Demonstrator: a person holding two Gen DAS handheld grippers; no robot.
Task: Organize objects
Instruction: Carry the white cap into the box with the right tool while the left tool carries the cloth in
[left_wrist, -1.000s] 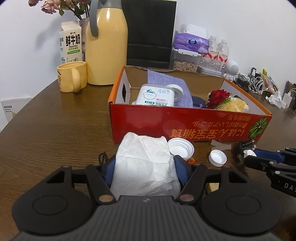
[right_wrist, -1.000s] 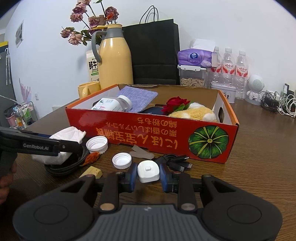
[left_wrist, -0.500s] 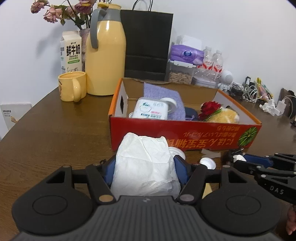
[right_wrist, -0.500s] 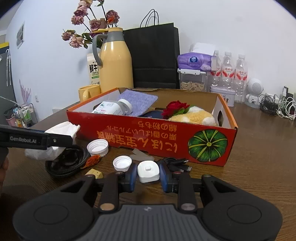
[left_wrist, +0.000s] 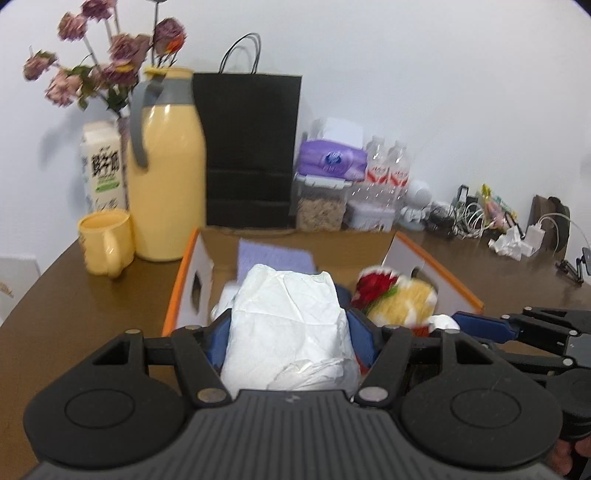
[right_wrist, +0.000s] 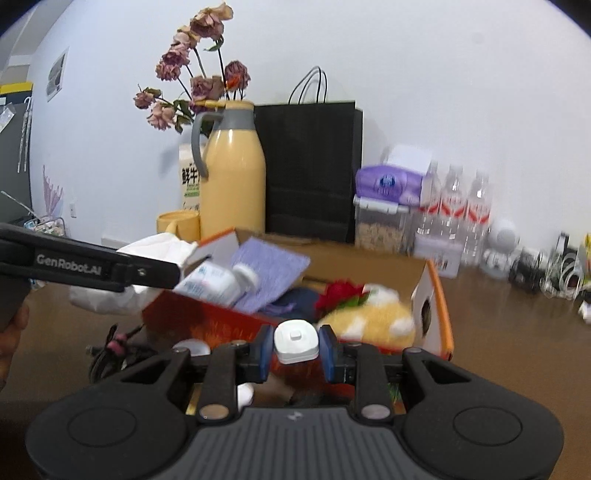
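Left wrist view, what I hold: my left gripper (left_wrist: 288, 332) has its jaws pinching a crumpled white tissue wad (left_wrist: 286, 332), blue pads pressed into both sides.
Left wrist view, where it is: the wad hangs over the near edge of the orange cardboard box (left_wrist: 184, 280), in front of the purple cloth (left_wrist: 273, 258) lying inside.
Left wrist view, already boxed: a red rose (left_wrist: 375, 290) and a yellow plush toy (left_wrist: 410, 306) sit at the right of the box.
Left wrist view, neighbour: my right gripper (left_wrist: 443, 325) comes in from the right, near the box's near right corner.
Right wrist view, what I hold: the right gripper (right_wrist: 295, 347) has its jaws closed on a small white plug-like block (right_wrist: 295, 341), held level just short of the box's near wall.
Right wrist view, box contents: a white bottle (right_wrist: 214, 282) lies on its side at the left, on the purple cloth.
Right wrist view, left on the counter: a black coiled cable (right_wrist: 110, 350) and a white cap (right_wrist: 190, 347) lie on the counter (right_wrist: 498, 332) near the box.
Progress, my judgement: partway; several items are packed, two are in the air for dropping in, and the cable and caps are yet to go.
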